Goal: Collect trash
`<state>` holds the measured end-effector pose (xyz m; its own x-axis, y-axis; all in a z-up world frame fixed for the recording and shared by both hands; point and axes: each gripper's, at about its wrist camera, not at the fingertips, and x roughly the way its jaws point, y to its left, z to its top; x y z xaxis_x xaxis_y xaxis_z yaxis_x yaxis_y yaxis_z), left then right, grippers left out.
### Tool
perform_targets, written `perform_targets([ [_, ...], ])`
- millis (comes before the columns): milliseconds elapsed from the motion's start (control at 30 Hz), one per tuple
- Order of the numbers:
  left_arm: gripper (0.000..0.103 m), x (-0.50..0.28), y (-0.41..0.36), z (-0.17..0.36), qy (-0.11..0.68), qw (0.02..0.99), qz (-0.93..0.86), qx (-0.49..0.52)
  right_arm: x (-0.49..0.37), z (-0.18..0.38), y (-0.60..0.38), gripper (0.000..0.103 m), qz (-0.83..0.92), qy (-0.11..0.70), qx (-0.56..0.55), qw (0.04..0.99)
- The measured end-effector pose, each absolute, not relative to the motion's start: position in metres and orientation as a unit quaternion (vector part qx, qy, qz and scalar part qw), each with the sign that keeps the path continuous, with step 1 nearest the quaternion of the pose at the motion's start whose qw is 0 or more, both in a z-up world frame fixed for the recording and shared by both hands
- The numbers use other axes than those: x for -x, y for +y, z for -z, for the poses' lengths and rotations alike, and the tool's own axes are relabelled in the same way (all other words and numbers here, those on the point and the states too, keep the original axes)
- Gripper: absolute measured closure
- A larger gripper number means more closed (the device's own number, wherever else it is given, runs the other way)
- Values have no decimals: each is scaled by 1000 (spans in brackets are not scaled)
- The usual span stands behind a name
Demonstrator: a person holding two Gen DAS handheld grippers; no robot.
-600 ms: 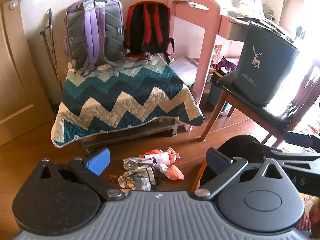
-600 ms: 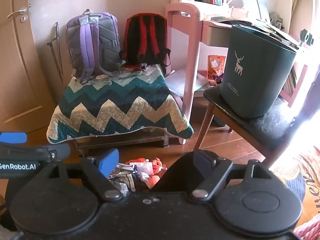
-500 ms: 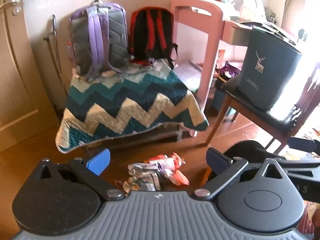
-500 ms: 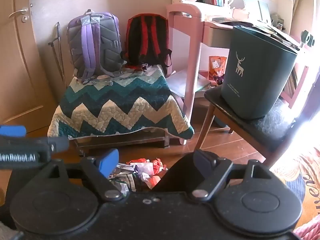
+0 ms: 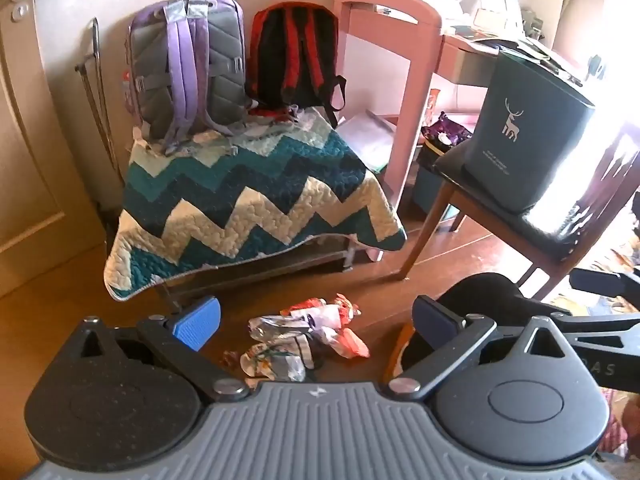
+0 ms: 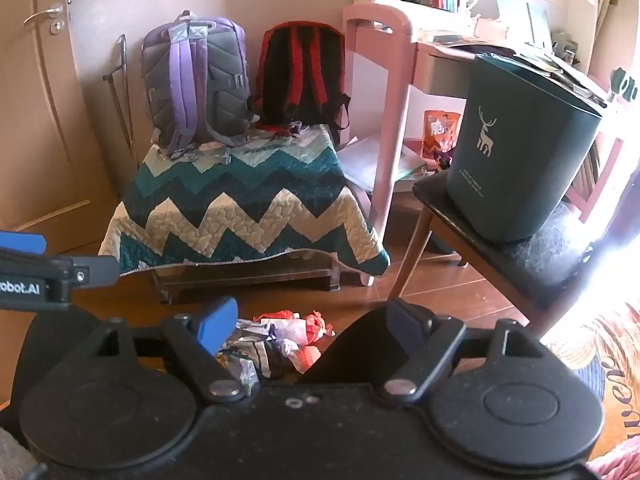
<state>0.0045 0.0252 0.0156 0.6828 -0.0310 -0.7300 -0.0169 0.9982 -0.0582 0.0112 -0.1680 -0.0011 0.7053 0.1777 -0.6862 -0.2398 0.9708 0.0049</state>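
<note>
A pile of crumpled wrappers (image 5: 304, 338), red, white and silver, lies on the wooden floor. My left gripper (image 5: 316, 320) hovers above and short of it, wide open, with nothing between its pads. The same wrappers (image 6: 280, 340) show in the right wrist view, where my right gripper (image 6: 312, 318) is also open and empty above them. A dark teal bin with a deer print (image 5: 520, 136) stands on a chair seat (image 5: 496, 208) to the right, also seen as the bin (image 6: 516, 148). Each gripper's arm shows at the edge of the other's view.
A black rounded object (image 5: 480, 292) sits on the floor just right of the pile. Behind stands a low bench under a zigzag quilt (image 5: 248, 200) with a purple backpack (image 5: 188, 64) and a red one (image 5: 296, 52). A pink desk (image 5: 400, 60) is at the back right, a door (image 5: 24, 120) on the left.
Both grippers stay open over the pile. The left wrist view swayed a little and came back; nothing was taken hold of.
</note>
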Motion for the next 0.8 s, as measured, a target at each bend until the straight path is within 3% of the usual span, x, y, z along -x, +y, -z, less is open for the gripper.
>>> perform_targets([
  [800,0,-13,28,-22,408,912,25,40,-22,-14,-158,21,-139,375,40,916],
])
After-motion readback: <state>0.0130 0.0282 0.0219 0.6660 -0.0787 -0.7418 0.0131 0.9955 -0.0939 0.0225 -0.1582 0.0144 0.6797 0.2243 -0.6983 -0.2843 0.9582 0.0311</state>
